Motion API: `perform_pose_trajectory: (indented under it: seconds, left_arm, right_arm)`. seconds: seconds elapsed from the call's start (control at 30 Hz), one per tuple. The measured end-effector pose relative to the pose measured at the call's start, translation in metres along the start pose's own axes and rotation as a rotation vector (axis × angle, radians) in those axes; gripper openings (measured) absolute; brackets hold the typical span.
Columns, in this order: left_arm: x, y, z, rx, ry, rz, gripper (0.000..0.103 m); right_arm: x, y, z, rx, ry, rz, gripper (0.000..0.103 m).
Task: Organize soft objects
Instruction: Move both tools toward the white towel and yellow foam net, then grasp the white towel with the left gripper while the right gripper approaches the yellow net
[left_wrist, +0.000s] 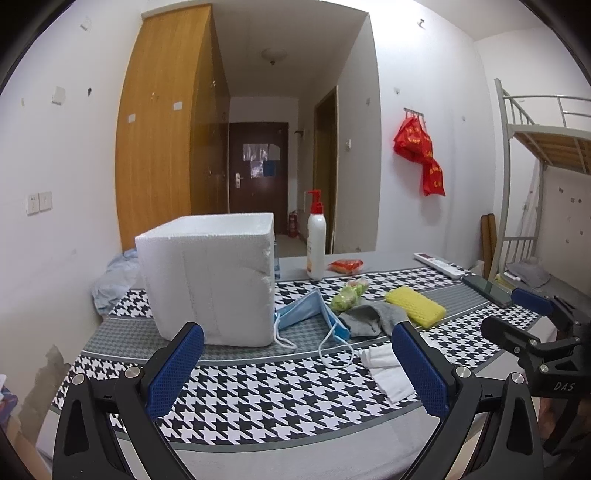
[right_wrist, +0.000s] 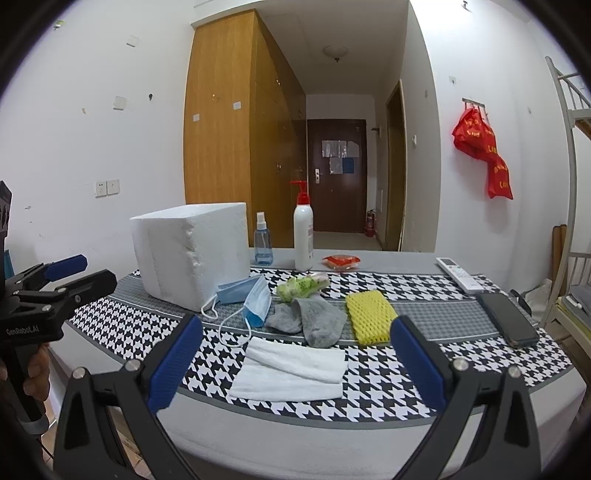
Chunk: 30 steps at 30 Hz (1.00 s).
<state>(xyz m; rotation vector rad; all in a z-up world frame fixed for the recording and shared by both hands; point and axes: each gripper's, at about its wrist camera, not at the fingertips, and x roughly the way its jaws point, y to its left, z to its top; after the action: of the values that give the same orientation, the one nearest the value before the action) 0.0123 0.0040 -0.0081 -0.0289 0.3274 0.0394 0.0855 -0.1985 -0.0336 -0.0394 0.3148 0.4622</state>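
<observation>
On the houndstooth tablecloth (right_wrist: 388, 391) lie a folded white towel (right_wrist: 291, 369), a grey sock (right_wrist: 317, 321), a yellow foam net sleeve (right_wrist: 369, 314), two blue face masks (right_wrist: 255, 295) and a green crumpled bag (right_wrist: 299, 286). A white foam box (right_wrist: 188, 251) stands at the back left. My right gripper (right_wrist: 297, 325) hangs open and empty over the near table edge, in front of the towel. My left gripper (left_wrist: 295, 332) is open and empty too, just in front of the foam box (left_wrist: 210, 277) and the masks (left_wrist: 303, 314). The sock (left_wrist: 373, 317) lies just beyond its right finger.
Behind the soft things stand a lotion pump bottle (right_wrist: 303, 236) and a blue spray bottle (right_wrist: 263, 240), with a red packet (right_wrist: 340, 261) beside them. A remote (right_wrist: 458, 275) and a phone (right_wrist: 511, 325) lie at the right. A bunk bed frame (left_wrist: 517, 184) stands beyond the table's right end.
</observation>
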Motion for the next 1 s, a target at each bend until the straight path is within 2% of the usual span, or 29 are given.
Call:
perform_pose_trajectory:
  seconds: [0.37,0.77,1.0]
  left_arm:
    - [0.031,-0.010,0.003,0.025,0.051,-0.036,0.102]
    - [0.070,-0.038,0.000,0.111,0.127,-0.092,0.102]
    - [0.095,-0.056,-0.003,0.178,0.224,-0.196,0.102]
  right_arm:
    - [0.025,-0.013,0.004,-0.013,0.035,-0.014,0.103]
    - [0.052,-0.043,0.001,0.033,0.099,-0.052,0.103]
    - [0.067,-0.058,0.003,0.029,0.149,-0.083,0.103]
